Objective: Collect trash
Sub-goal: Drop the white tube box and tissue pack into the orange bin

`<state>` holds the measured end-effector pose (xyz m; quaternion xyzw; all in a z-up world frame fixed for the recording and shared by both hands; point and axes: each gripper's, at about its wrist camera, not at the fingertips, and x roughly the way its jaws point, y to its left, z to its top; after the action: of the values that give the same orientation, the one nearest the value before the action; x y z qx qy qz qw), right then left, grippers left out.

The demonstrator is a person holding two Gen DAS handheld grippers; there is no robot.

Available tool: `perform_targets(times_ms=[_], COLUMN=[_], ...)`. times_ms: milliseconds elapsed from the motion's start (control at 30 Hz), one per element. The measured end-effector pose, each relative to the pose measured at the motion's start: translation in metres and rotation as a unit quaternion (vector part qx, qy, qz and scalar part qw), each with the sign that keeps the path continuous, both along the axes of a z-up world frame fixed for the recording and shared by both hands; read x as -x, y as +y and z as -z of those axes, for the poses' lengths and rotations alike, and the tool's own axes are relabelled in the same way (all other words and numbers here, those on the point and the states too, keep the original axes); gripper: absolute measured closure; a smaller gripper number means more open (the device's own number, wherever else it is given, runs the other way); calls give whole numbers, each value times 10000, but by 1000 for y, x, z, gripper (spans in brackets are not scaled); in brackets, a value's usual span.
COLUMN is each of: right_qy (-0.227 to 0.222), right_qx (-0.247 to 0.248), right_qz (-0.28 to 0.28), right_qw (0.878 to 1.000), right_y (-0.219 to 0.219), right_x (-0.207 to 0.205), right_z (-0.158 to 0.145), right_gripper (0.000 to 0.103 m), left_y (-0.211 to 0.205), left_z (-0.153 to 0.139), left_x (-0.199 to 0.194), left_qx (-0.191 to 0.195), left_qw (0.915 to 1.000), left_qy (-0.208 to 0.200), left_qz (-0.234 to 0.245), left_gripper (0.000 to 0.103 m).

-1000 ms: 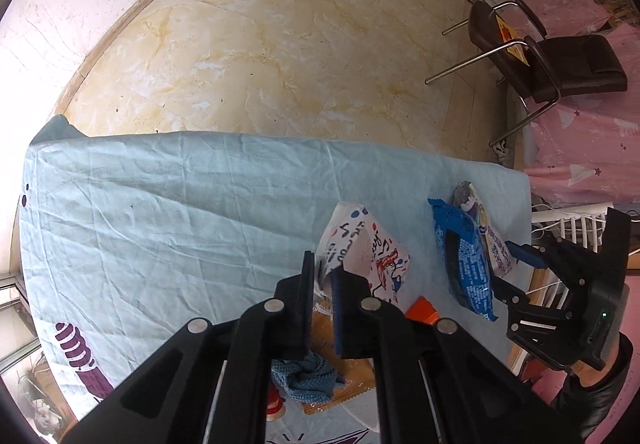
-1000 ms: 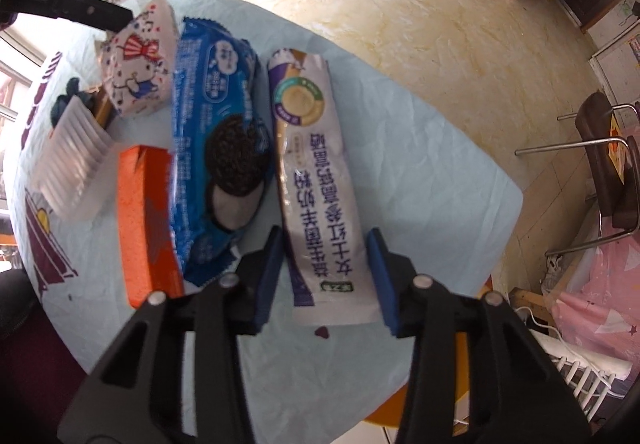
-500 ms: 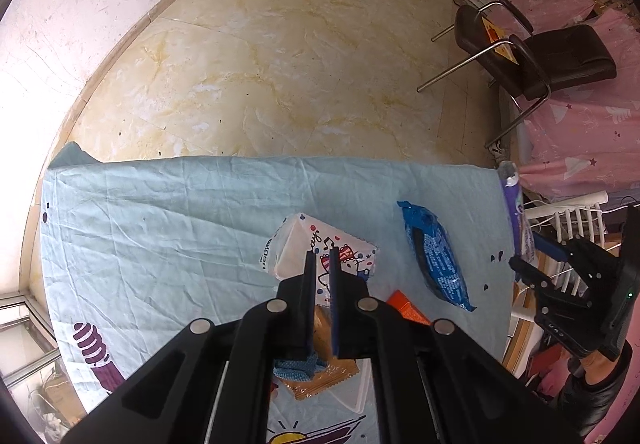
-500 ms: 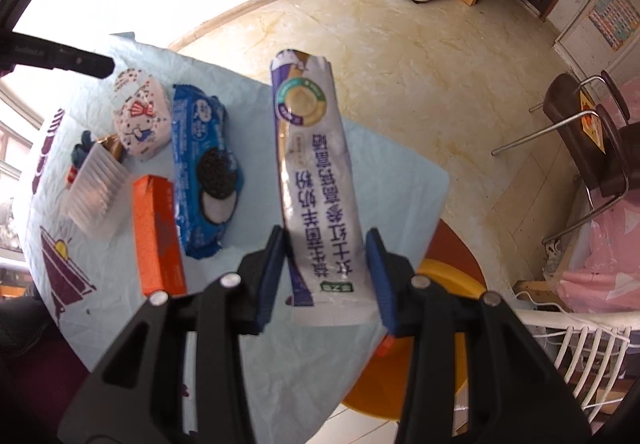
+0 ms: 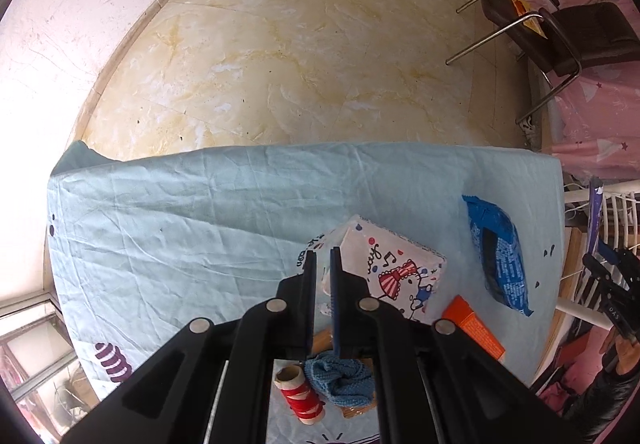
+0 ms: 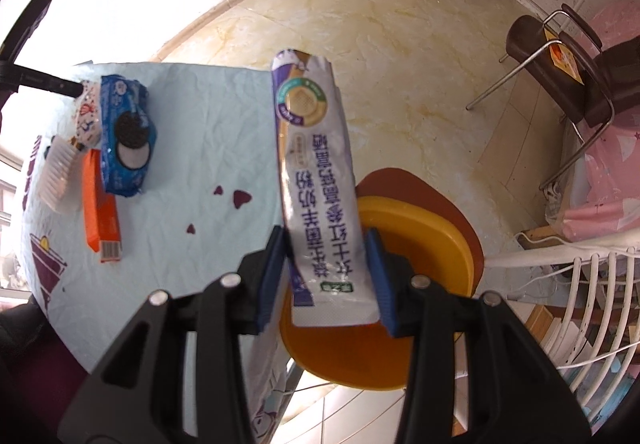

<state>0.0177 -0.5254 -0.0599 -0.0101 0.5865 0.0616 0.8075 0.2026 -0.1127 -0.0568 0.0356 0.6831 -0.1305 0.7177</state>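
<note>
My right gripper [image 6: 326, 276] is shut on a long white-and-purple snack wrapper [image 6: 316, 171] and holds it in the air over a yellow bin [image 6: 424, 236] beside the table. On the light-blue tablecloth [image 6: 200, 147] lie a blue cookie packet [image 6: 126, 135], an orange box [image 6: 100, 211] and a Hello Kitty tissue pack [image 5: 388, 276]. My left gripper [image 5: 324, 264] is shut and empty, raised above the tissue pack. The right gripper [image 5: 612, 292] shows at the right edge of the left wrist view.
A red thread spool [image 5: 300, 396], a blue knitted cloth [image 5: 340, 380] and a clear ridged plastic cup [image 6: 60, 175] lie near the table's front. A dark chair [image 6: 576, 67], a white rack [image 6: 560, 308] and pink bedding [image 6: 612, 163] stand to the right.
My right gripper has lifted the long wrapper off the table and carried it right, over the yellow bin. My left gripper has risen and drawn back from the tissue pack.
</note>
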Motion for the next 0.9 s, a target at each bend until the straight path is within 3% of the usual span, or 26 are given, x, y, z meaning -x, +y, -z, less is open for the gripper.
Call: perform_targets(times_ms=[167, 433, 533, 633, 900], right_qy=[180, 625, 805, 892, 1190], right_qx=[-12, -148, -233, -298, -386], right_qz=[137, 661, 794, 952, 1148], right_qw=[9997, 9957, 9933, 9910, 9855], right_y=[-12, -50, -59, -68, -80], right_x=[1, 16, 20, 20, 19], right_z=[20, 69, 90, 106, 140], right_gripper=[63, 63, 62, 62, 61], left_y=[11, 2, -2, 3, -2], left_z=[-11, 8, 13, 20, 19], left_x=[-2, -1, -5, -9, -1], left_qx=[65, 167, 333, 653, 482], left_qw=[9999, 9997, 9992, 9976, 9988], left_qy=[-113, 91, 141, 185, 91], left_qz=[-1, 158, 185, -102, -73], left_gripper=[99, 99, 99, 99, 103])
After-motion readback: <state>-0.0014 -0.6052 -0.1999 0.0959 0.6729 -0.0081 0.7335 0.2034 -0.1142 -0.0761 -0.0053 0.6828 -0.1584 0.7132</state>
